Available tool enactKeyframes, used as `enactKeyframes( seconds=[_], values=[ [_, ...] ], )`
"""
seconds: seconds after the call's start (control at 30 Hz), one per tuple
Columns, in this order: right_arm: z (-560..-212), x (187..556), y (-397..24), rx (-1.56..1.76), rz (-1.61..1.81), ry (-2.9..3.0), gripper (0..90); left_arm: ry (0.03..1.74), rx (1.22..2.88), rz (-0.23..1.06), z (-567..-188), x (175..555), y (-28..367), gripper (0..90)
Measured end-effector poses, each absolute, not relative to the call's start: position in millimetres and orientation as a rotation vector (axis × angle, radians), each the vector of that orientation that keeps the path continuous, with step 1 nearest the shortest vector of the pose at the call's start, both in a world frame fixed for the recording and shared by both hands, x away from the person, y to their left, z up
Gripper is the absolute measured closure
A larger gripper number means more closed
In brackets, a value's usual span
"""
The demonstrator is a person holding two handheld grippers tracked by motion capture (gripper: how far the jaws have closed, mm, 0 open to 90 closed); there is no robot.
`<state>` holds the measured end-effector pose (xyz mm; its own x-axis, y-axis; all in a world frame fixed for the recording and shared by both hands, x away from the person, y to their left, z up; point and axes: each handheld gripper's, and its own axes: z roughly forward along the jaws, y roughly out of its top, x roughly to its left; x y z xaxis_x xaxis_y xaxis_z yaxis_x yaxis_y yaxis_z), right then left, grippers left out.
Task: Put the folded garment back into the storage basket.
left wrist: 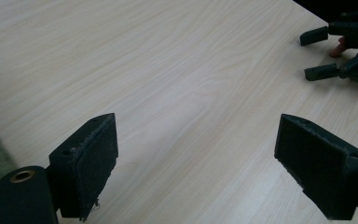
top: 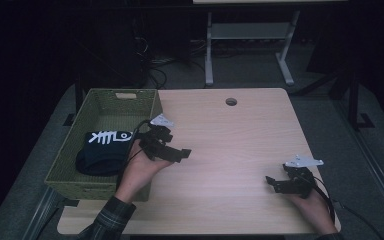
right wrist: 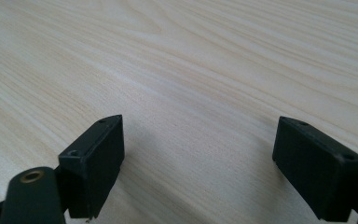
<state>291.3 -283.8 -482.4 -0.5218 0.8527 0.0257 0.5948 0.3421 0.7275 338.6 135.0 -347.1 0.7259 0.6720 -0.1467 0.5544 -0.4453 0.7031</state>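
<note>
A green woven basket (top: pixel 145 102) stands at the table's left edge, and a folded black cloth with white markings (top: pixel 102 150) lies inside it. My left gripper (top: pixel 184 153) hovers just right of the basket, pointing toward the table's middle. Its jaws stand open with bare wood between them in the left gripper view (left wrist: pixel 196 172). My right gripper (top: pixel 273 183) rests low near the front right of the table, pointing left. It is open too, with nothing between its pads (right wrist: pixel 198 172). The right gripper also appears far off in the left gripper view (left wrist: pixel 318 55).
The light wooden table (top: pixel 230 145) has a round cable hole (top: pixel 231 102) near its far edge. Behind the table are a white desk frame (top: pixel 250 45) and cables on the dark floor. The basket's right wall is close to my left hand.
</note>
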Motion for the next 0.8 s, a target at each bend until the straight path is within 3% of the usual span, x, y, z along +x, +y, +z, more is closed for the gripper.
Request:
enactKeyframes(
  seconds=[0.37, 0.8],
  values=[
    [-482.5, 291.2, -283.7, 1.277, 0.992, 2.252, 16.2, 0.851, 2.181, 0.214, -380.3, 331.1, 101.6, 13.1],
    [-482.5, 290.8, -283.4, 1.265, 0.996, 2.263, 16.1, 0.818, 2.154, 0.260, -422.0, 325.1, 92.3, 13.2]
  ],
)
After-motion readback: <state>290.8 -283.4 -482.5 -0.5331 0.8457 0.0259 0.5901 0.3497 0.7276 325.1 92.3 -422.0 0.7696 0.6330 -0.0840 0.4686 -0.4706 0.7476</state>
